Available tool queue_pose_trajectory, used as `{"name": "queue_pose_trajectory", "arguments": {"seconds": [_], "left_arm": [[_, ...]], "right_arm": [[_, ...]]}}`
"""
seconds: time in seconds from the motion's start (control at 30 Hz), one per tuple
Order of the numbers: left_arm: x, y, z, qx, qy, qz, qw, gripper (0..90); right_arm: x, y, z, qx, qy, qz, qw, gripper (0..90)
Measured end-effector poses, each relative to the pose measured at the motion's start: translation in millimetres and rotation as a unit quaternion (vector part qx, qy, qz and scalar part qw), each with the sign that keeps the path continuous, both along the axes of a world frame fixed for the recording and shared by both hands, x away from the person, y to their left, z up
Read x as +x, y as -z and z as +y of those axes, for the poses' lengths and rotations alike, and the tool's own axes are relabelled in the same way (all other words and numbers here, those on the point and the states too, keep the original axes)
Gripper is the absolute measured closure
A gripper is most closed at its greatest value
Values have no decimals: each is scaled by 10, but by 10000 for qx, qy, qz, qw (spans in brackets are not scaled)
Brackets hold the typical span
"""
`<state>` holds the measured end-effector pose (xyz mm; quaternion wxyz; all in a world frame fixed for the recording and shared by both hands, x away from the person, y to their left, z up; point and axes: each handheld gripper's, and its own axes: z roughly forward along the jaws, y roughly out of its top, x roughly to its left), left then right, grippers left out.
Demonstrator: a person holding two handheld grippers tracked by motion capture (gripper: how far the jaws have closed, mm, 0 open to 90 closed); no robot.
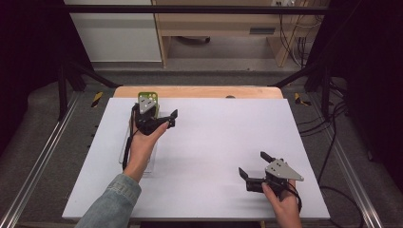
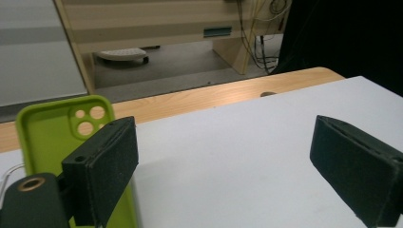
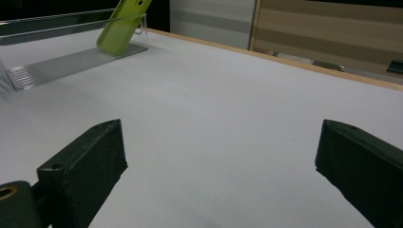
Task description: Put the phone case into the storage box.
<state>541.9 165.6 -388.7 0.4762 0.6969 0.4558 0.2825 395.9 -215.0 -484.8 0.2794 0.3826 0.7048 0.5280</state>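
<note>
The lime-green soft phone case (image 2: 52,137) leans upright in the clear plastic stand (image 3: 62,59) at the desk's far left, its long axis rising. The left gripper (image 2: 223,166), fingers spread wide and empty, sits just beside it; its left finger (image 2: 102,171) hides the case's lower part. The right gripper (image 1: 255,167), also wide open, is well apart.

It looked like a lab. A white table (image 1: 214,142) stood inside a black frame (image 1: 190,8) (cables (image 1: 290,28) trailed behind), with plain wooden furniture (image 1: 214,23) beyond.

Even overhead light, soft shadows on the table (image 1: 214,142), slightly blurry frames.
</note>
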Motion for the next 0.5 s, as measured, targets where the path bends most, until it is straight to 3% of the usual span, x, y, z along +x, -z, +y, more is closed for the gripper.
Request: {"name": "queue_pose_trajectory", "arguments": {"seconds": [0.3,0.5], "left_arm": [[-128,-42,-69,-132,151,-119,9997,79],[-242,-4,-67,-117,224,-126,9996,77]], "right_arm": [[-1,-21,12,-18,-66,156,9999,33],[-14,-85,-23,-167,169,276,9993,32]]}}
